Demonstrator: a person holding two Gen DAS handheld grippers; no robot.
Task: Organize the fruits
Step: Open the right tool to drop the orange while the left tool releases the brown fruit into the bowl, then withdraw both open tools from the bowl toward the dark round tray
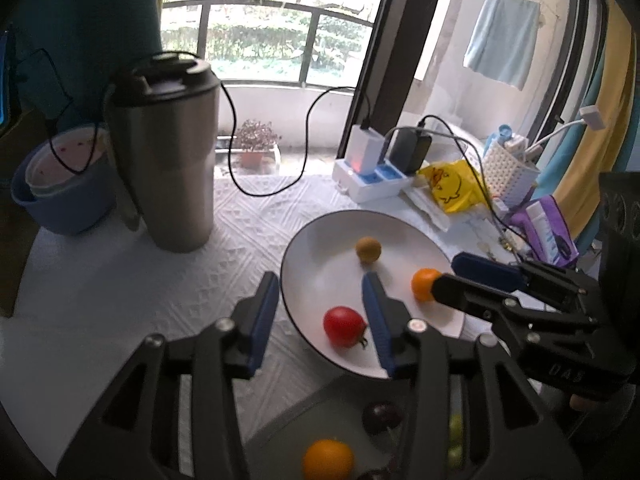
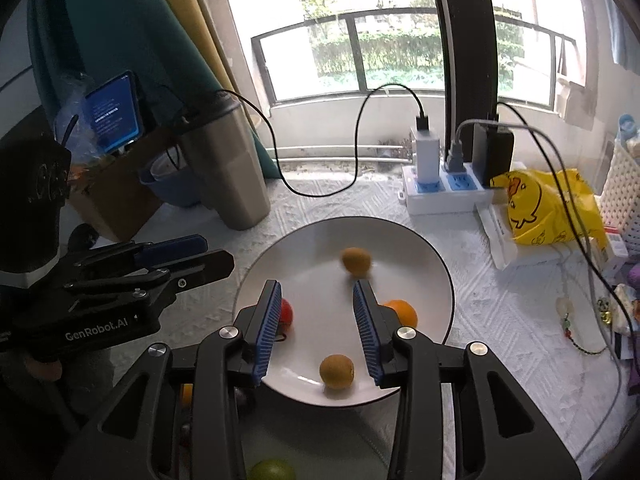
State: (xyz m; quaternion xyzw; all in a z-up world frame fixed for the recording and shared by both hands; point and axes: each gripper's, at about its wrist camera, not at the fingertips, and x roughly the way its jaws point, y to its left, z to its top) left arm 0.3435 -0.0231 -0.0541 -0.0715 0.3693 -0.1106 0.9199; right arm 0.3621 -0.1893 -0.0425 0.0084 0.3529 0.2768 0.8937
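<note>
A white plate [image 1: 320, 248] [image 2: 408, 248] on the white cloth holds a red tomato [image 1: 344, 326] [image 2: 286, 312], an orange [image 1: 425, 283] [image 2: 402, 312], a brownish-yellow fruit [image 1: 368, 249] [image 2: 356, 261] at its far side, and a second such fruit [image 2: 337, 371] near its front rim. My left gripper [image 1: 320, 300] is open over the plate's left edge, the tomato between its fingers. My right gripper [image 2: 316, 296] is open and empty above the plate; it enters the left wrist view [image 1: 460, 276] from the right. A nearer grey plate [image 1: 328, 412] holds another orange [image 1: 328, 460], a dark fruit [image 1: 382, 416] and green fruit [image 2: 272, 470].
A steel tumbler [image 1: 168, 152] [image 2: 228, 168] and a blue bowl [image 1: 60, 192] stand at the back left. A power strip with chargers [image 1: 372, 172] [image 2: 448, 188], cables, a yellow bag [image 1: 452, 188] [image 2: 548, 208] and a white basket [image 1: 508, 168] crowd the right side.
</note>
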